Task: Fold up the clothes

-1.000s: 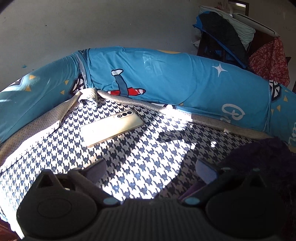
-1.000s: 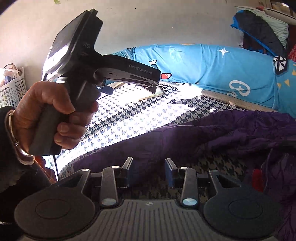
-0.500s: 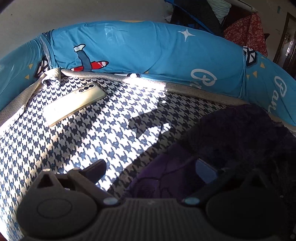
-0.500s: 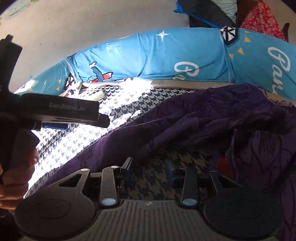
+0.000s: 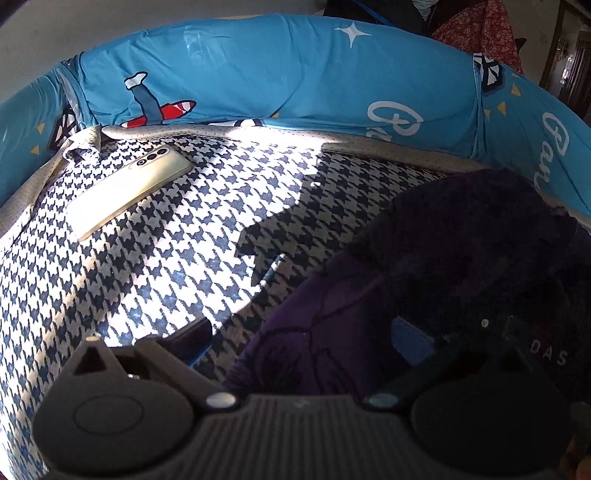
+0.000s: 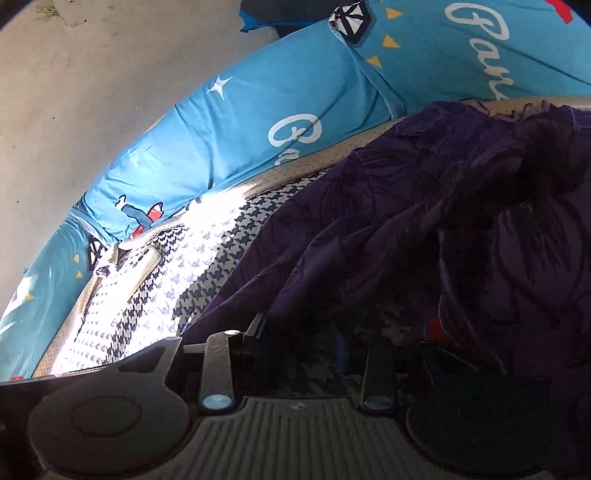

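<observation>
A dark purple garment [image 5: 461, 258] lies crumpled on the houndstooth bed sheet [image 5: 155, 266], filling the right half of the left wrist view. My left gripper [image 5: 303, 332] stands open, its right finger over the garment's edge and its left finger over bare sheet. In the right wrist view the same purple garment [image 6: 424, 229] covers the right side in folds, with a small red patch [image 6: 437, 328] showing low down. My right gripper [image 6: 299, 339] is open and tilted, its fingers just above the cloth in deep shadow.
A pale phone [image 5: 129, 195] lies on the sheet at the far left, also visible as the phone [image 6: 138, 269] in the right wrist view. Blue printed bolsters [image 5: 277, 70] ring the bed's far side. More clothes [image 5: 480, 33] hang at the back right.
Both grippers have swung right and closer to the purple garment. The right view has tilted, and the hand with the left gripper has left that view. Both jaws remain open.
</observation>
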A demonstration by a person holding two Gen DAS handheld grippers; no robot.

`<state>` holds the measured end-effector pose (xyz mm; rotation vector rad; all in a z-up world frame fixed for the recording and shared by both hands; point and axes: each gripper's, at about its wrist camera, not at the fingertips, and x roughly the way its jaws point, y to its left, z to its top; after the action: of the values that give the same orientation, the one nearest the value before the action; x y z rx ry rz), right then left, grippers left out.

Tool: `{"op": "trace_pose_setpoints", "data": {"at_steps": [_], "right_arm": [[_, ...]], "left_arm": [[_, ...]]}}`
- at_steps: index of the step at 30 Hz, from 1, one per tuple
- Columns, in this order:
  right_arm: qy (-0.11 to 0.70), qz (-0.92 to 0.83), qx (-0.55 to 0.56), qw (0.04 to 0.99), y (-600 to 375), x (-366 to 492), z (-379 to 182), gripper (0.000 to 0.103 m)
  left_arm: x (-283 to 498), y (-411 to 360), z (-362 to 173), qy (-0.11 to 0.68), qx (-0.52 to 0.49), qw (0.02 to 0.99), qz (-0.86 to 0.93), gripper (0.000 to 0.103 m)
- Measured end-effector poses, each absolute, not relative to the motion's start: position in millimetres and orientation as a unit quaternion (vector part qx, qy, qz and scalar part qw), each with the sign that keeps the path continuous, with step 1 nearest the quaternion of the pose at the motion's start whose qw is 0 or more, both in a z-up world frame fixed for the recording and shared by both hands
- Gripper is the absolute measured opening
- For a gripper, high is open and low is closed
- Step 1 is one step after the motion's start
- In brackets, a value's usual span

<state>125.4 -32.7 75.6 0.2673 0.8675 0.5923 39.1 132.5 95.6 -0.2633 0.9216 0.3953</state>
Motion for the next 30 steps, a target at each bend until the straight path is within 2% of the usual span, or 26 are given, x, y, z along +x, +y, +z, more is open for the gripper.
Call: {"op": "trace_pose_setpoints", "data": {"at_steps": [1,4,10,18,26,30], "right_arm": [[0.411,0.278,0.125,0.859,-32.2,126.3,75.3,0.017],[0.408,0.263,0.106,0.868,-29.2,126.8,75.2,0.008],[0.438,0.230,0.030,0.869,-26.5,120.7,65.4,0.002],[0.403,0.262,-0.067,0.874,-14.9,89.5,73.1,0.002],[0.328,0.458,-0.117,0.818,0.4,33.4,100.1,0.004],[0.288,0.525,-0.183,0.780,10.0,1.0,96.9,0.015]], "left_arm": [[39.6,133.0,93.6,0.444,-0.124,0.866,0.191,0.103],[41.2,134.8,88.2,0.455,-0.118,0.860,0.199,0.103],[44.5,141.2,81.2,0.470,-0.108,0.847,0.225,0.103],[49.8,150.2,78.2,0.480,-0.102,0.833,0.255,0.103],[37.6,167.7,114.6,0.412,-0.159,0.874,0.204,0.103],[32.1,163.8,120.4,0.399,-0.177,0.884,0.165,0.103]]}}
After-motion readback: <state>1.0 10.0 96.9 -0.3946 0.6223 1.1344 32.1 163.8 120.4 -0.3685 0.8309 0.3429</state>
